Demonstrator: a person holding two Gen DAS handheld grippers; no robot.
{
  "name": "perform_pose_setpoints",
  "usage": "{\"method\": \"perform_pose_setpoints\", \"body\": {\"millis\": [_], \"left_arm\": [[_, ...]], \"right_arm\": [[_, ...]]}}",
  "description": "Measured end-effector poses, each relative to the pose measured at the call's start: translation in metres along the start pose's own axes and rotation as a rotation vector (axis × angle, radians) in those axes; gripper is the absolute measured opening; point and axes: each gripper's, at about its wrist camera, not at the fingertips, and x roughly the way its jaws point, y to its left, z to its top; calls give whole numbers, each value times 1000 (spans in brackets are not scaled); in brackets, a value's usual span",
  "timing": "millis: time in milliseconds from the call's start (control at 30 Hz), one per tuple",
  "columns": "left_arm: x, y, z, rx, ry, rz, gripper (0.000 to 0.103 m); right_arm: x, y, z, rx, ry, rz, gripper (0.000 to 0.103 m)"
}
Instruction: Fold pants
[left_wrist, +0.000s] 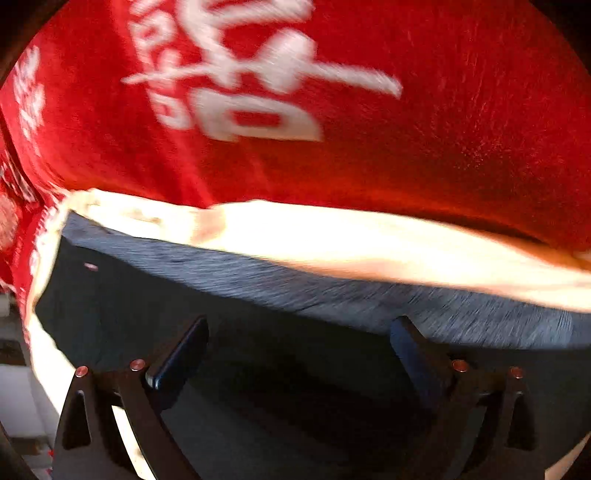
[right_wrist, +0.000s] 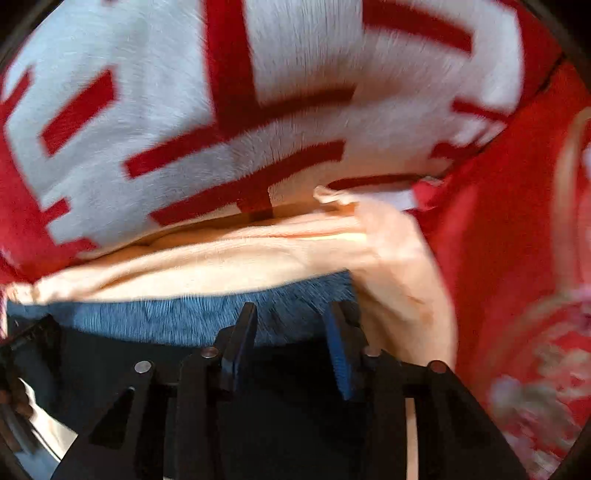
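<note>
Black fingers of the left gripper (left_wrist: 299, 354) fill the bottom of the left wrist view, spread wide with nothing between them, hanging over dark cloth. That dark cloth is the pants (left_wrist: 258, 291), blue-grey where light catches them, with a pale cream inner band along the upper edge. They cross the middle of the frame from left to right, dipping toward the lower right. Above them, a red blanket (left_wrist: 443, 110) with white lettering takes the whole upper half. Everything is smeared by motion blur.

Over to the right wrist view: the right gripper (right_wrist: 291, 347) sits at bottom centre, jaws partly drawn together with a clear gap, and I cannot tell whether any cloth is caught; the blue fabric lies just beyond the tips. The pants run across the centre here too, cream band on top, their end curling down at right centre. Behind them, the blanket shows bold red-and-white bars.

My read: a fold is being set up, with both grippers above the same long edge. Next, each needs a firm pinch on that edge, then a level carry across. The garment's long axis looks left-to-right in both views; which end is the waist I cannot say.
</note>
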Motion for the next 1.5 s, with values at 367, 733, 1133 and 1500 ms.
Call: {"method": "perform_pose_setpoints", "body": {"millis": [367, 733, 1133, 1500], "left_arm": [[1, 68, -100, -40, 93, 43, 102], [-46, 90, -115, 3, 75, 21, 102], [-32, 209, -99, -29, 30, -9, 102], [18, 289, -67, 47, -20, -21, 102]], "right_arm": [[-19, -13, -94, -13, 46, 40, 43], [-79, 33, -136, 46, 94, 165, 47], [-52, 258, -181, 20, 193, 523, 47], [8, 372, -212, 199, 252, 614, 47]]}}
